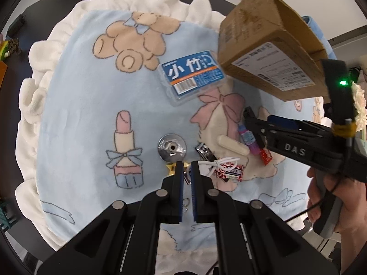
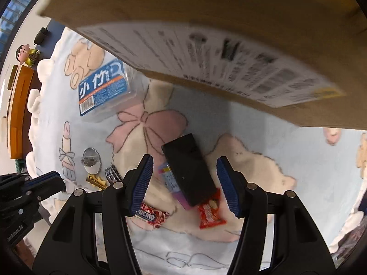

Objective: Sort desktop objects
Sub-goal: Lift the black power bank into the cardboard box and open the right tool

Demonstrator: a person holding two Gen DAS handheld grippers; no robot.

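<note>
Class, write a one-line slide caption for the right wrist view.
Open right tool hovers over a black box and snack packets on a cartoon blanket.

pale blue cartoon-print blanket [image 1: 87, 114], brown cardboard box [image 1: 263, 34], red snack packet [image 2: 209, 213]

Blanket [image 1: 87, 119] – pale blue fleece, white frill edge, printed w/ bears, lipstick, pink bow; covers most of the dark desk [image 1: 57, 2]. Figurine [image 2: 23, 52] at desk's far left edge, dark hair, beside a small gold ornament. Wooden stand [image 2: 19, 112] – orange-brown, just beside the blanket's frill, nearer than the figurine. Black adapter [image 2: 41, 35] on desk past the blanket corner. Window [image 2: 16, 9] at upper left, blue panes, dark frame. White wall beside it.
</note>
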